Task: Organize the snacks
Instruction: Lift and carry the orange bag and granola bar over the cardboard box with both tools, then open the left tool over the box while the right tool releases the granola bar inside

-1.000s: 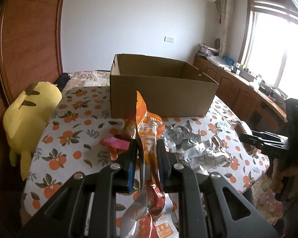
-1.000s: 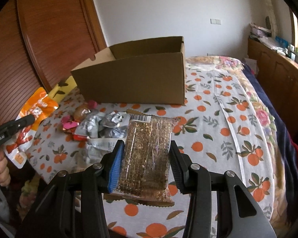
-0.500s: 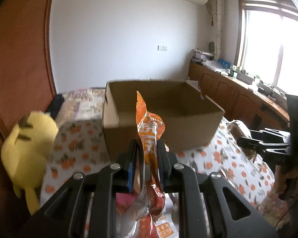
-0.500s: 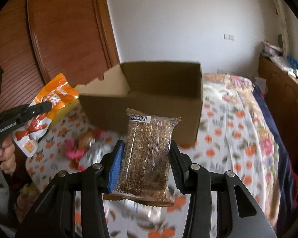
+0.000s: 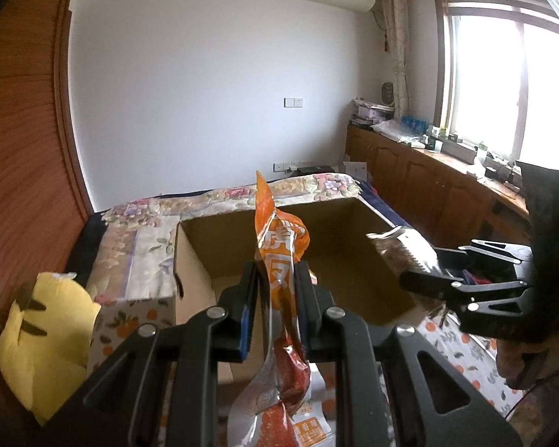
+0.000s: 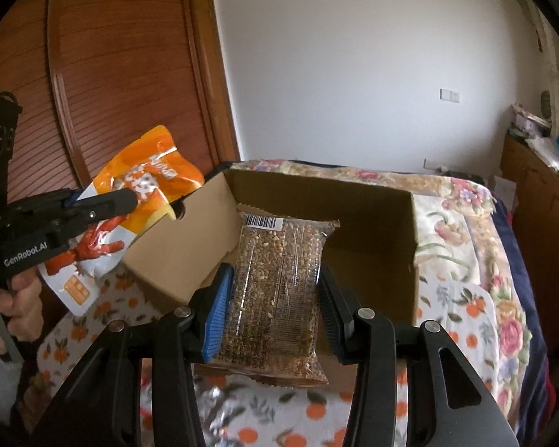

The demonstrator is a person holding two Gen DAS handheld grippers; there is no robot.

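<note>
My left gripper (image 5: 275, 283) is shut on an orange snack pouch (image 5: 279, 257) and holds it over the near edge of the open cardboard box (image 5: 339, 260). My right gripper (image 6: 275, 290) is shut on a clear packet of seed bar (image 6: 275, 290), held above the box's near wall (image 6: 372, 260). The right gripper with its packet shows at the right of the left wrist view (image 5: 428, 279). The left gripper and orange pouch (image 6: 138, 201) show at the left of the right wrist view. The box looks empty inside.
The box stands on a bed with an orange-print cover (image 6: 466, 305). A yellow plush toy (image 5: 44, 339) lies at the bed's left. Silver wrappers (image 6: 234, 409) lie below the right gripper. Wooden cabinets (image 5: 428, 193) line the right wall under a window.
Both grippers have risen and moved forward with their snacks, from low over the bed to above the box opening. The loose snacks on the cover have dropped out of the left view.
</note>
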